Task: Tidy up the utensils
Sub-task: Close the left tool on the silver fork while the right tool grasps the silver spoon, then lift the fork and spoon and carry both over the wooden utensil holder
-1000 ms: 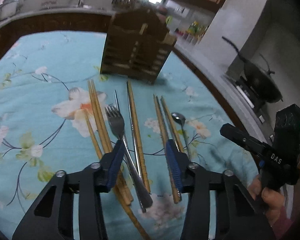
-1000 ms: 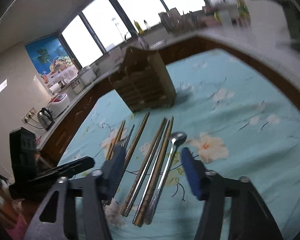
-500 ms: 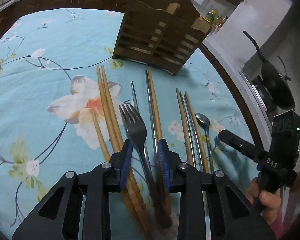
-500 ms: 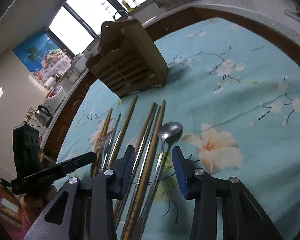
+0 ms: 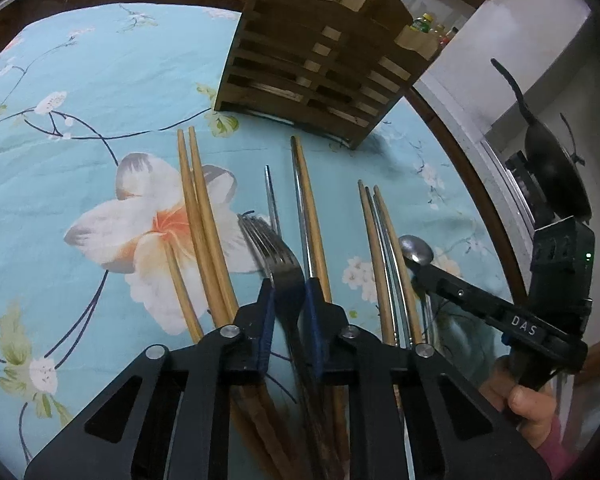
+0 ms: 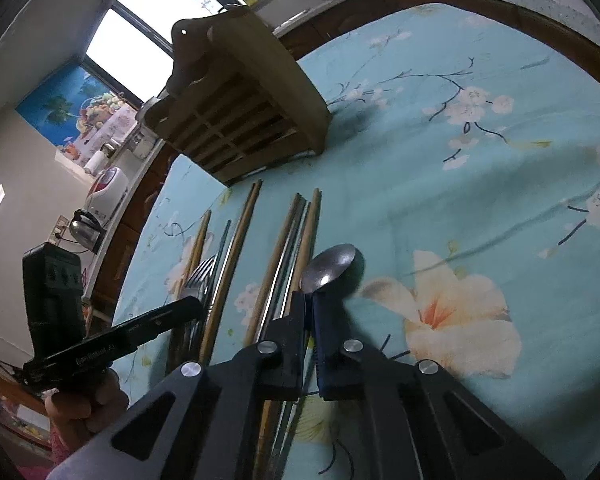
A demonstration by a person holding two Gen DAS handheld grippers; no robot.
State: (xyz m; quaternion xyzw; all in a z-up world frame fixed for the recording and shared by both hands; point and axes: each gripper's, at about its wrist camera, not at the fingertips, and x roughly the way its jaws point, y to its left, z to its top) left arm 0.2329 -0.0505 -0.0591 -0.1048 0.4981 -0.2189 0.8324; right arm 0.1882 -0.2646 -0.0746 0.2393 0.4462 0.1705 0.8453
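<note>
From the left wrist, the left gripper (image 5: 288, 292) has dropped lower and nearer to the row of cutlery than it was a second ago, and its jaws, spread wide then, are closing with the neck of the fork (image 5: 278, 256) between the blue pads; they look pressed onto it. The fork lies on the flowered cloth (image 5: 80, 92) among wooden chopsticks (image 5: 198, 208), its tines pointing toward the wooden holder (image 5: 316, 68) that stands upright beyond the row. To the right a hand (image 5: 528, 400) carries the other gripper, its tip at the spoon (image 5: 416, 249). With the fork pinched, I judge the lift toward the holder comes next.

From the right wrist, the right gripper (image 6: 309, 308) has likewise come down, and its jaws, wide half a second ago, are now pressed together on the spoon's (image 6: 330, 266) thin handle just behind the bowl. The spoon lies at the right end of the row, beside a pair of chopsticks (image 6: 300, 240). So both tools have a utensil at once.

The surface is a round table under a turquoise cloth printed with blossoms, soft enough that thin handles sit low. Around it: a bright window (image 6: 172, 12), a kettle (image 6: 86, 224) on a counter, and a dark wok (image 5: 556, 176) on a stove.
</note>
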